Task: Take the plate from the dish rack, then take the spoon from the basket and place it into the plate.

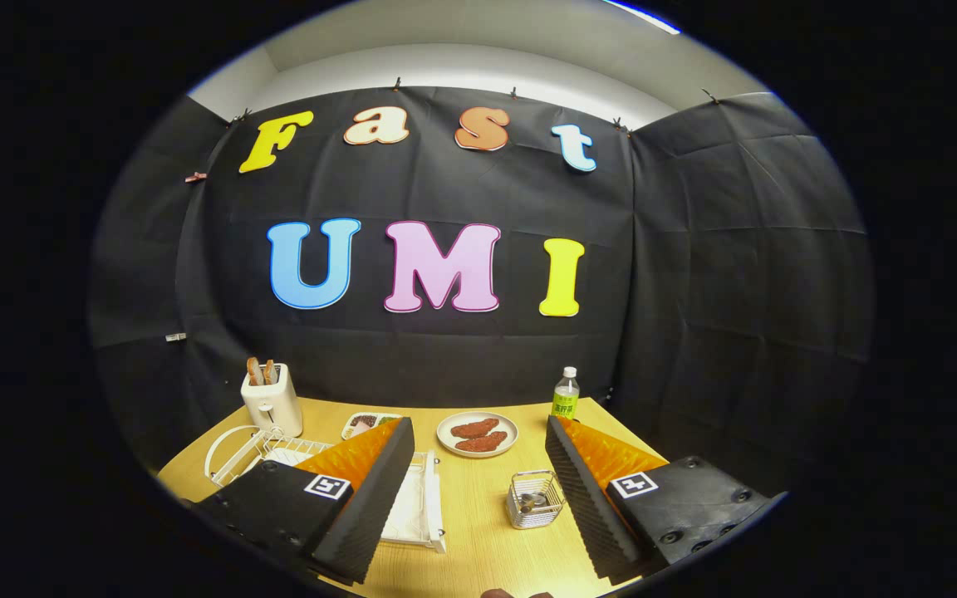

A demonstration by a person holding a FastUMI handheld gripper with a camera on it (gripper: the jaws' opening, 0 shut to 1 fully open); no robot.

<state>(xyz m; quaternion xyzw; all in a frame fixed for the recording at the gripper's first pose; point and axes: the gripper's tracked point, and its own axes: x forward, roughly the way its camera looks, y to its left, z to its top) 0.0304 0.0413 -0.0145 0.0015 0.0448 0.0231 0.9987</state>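
Wooden bench [470, 515]; fingers [478, 490] wide apart, empty; first step: swing toward dish rack [279, 453] at ten o'clock for the plate [225, 448].

Bright, sharp, seemingly top-lit; fisheye-warped edges

white dish rack [412, 507] behind left finger, wire basket [535, 499] between fingers

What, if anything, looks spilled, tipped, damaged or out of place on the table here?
Nothing stands out. The toaster, bottle and wire basket stand upright, the plate of food sits flat, and the dish rack lies square on the table. The gripper is open, holding nothing.
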